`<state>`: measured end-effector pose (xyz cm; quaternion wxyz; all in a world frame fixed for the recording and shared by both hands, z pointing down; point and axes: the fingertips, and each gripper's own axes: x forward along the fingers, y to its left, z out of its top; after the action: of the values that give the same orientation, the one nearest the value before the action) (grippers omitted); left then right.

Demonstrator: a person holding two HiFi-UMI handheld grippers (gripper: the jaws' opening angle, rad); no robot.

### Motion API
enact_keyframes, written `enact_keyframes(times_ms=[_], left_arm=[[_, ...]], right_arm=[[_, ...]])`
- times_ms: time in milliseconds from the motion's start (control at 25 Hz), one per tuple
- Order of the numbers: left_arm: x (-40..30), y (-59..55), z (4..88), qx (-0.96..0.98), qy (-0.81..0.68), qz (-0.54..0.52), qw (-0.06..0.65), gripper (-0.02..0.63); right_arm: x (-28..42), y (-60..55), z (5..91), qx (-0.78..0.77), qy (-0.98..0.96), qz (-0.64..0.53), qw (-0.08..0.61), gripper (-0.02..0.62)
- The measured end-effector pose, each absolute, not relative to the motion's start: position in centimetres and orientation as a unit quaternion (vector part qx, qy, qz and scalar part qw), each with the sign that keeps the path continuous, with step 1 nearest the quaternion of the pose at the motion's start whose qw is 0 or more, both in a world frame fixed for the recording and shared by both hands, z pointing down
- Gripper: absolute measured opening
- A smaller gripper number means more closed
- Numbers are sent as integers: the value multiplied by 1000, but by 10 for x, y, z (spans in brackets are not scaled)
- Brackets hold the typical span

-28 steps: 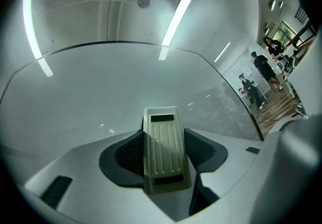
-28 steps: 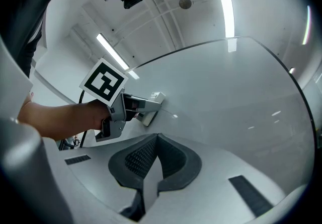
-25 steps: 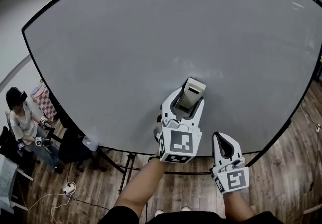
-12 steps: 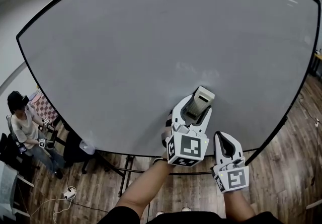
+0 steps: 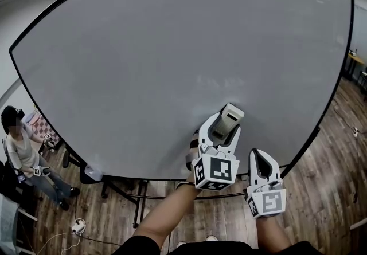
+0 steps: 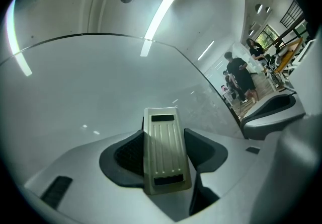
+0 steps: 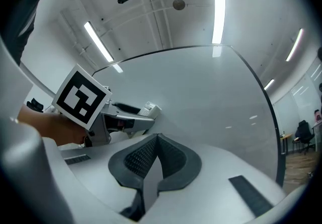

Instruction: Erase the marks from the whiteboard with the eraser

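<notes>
A big whiteboard (image 5: pixel 143 59) fills the head view, with faint smeared marks (image 5: pixel 221 83) left of its middle right. My left gripper (image 5: pixel 225 125) is shut on a beige ribbed eraser (image 5: pixel 231 115), whose far end is against the board just below those smears. In the left gripper view the eraser (image 6: pixel 163 150) lies between the dark pads, pointing at the whiteboard (image 6: pixel 90 87). My right gripper (image 5: pixel 259 157) hangs lower right, off the board, jaws shut on nothing. Its own view shows the right gripper (image 7: pixel 155 156), the left gripper (image 7: pixel 123 116) and the eraser (image 7: pixel 151 110).
The board stands on a dark metal frame (image 5: pixel 123 188) over a wooden floor (image 5: pixel 327 191). A seated person (image 5: pixel 20 153) holding grippers is at the lower left, with cables and a plug (image 5: pixel 77 226) nearby. Other people (image 6: pixel 241 74) stand beyond the board's right edge.
My left gripper has slid the eraser rightward and a little lower along the board. The right gripper has stayed almost in place, still shut.
</notes>
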<state>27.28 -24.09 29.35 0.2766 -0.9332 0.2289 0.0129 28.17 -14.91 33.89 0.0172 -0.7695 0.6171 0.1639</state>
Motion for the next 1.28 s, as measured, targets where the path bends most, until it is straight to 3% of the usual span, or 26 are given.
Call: enact_keyframes(times_ms=[440, 960, 1280], left_arm=[[276, -228, 300, -947, 201, 29, 248, 267], [187, -230, 267, -952, 226, 116, 171, 267], [128, -245, 283, -943, 278, 115, 140, 267]], right_arm=[[290, -134, 332, -786, 594, 168, 19, 20], [251, -152, 320, -758, 627, 179, 19, 20], [219, -167, 311, -728, 660, 183, 21, 20]])
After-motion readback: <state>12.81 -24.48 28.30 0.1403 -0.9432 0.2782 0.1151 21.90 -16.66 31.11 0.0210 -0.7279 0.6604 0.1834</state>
